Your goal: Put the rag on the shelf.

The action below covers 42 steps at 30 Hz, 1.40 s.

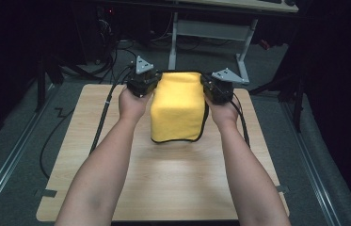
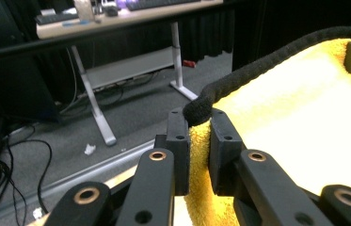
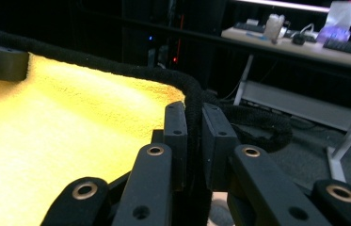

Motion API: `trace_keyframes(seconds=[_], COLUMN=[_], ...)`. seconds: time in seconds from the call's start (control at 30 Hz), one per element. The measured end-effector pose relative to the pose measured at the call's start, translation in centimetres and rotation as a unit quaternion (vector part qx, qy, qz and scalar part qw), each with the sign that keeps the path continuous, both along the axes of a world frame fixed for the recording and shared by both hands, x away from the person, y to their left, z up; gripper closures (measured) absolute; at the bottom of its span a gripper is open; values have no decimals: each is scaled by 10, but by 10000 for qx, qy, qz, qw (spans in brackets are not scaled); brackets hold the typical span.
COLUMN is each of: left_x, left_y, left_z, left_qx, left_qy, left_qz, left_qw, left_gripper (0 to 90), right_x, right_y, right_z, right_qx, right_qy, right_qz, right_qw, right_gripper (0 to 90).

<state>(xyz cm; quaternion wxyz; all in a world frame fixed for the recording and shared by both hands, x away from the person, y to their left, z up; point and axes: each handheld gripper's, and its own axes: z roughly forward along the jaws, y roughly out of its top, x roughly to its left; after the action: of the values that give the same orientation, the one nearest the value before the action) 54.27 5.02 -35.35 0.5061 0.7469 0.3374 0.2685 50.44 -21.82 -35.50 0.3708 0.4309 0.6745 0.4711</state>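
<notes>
Towel [image 1: 178,106], yellow with a black corded edge, held up above the far half of my wooden table [image 1: 173,183] and hanging down from its top corners, the lower hem curving just over the tabletop; I cannot tell whether the hem touches the wood. Left gripper [image 1: 146,84] at the towel's top left corner: in the left gripper view [image 2: 199,136] I see its two black jaws closed almost together on the yellow cloth, the black edging bunched just above the tips. Right gripper [image 1: 214,89] at the top right corner: in the right gripper view [image 3: 194,136] the jaws are pinched narrowly on the black corded edge, which runs down between them. Between the two grippers the top edge of the towel stretches nearly level. Grey three-cornered plates sit on top of both grippers, and black cables trail from them back along the table. My two bare forearms come in from the near edge, one hand on each gripper. Beyond the table, grey carpet with loose cables, and a desk [image 2: 131,16] on white legs carrying a keyboard [image 2: 53,19] and small clutter.
</notes>
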Motion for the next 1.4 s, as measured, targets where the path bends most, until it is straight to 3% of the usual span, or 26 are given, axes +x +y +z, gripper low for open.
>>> trace_keyframes(seconds=[0.2, 0.43, 0.53, 0.8, 1.0, 1.4], left_x=[3, 0, -2, -8, -11, -10], left_y=[7, 10, 10, 8, 10, 17], left_z=[-22, -52, -62, -74, -83, -102], left_qx=[-108, 15, -36, -58, -229, -615], left_qy=[303, 524, 633, 831, 956, 1321], left_qz=[-152, -213, -267, -319, -315, -356], left_qw=[9994, 9984, 9976, 9960, 9947, 9887], left_gripper=[795, 807, 814, 822, 824, 822], right_x=[3, 2, 0, -7, -9, -12], right_y=[-1, -2, -5, -11, -15, -18], right_z=[-14, -30, -36, -54, -66, -86], right_qx=[-94, -88, -1, -126, 181, 358], right_qy=[190, 386, 480, 638, 795, 1018], right_qz=[43, 205, 266, 313, 311, 362], right_qw=[9998, 9990, 9985, 9974, 9962, 9935], right_gripper=[822, 817, 817, 818, 817, 813])
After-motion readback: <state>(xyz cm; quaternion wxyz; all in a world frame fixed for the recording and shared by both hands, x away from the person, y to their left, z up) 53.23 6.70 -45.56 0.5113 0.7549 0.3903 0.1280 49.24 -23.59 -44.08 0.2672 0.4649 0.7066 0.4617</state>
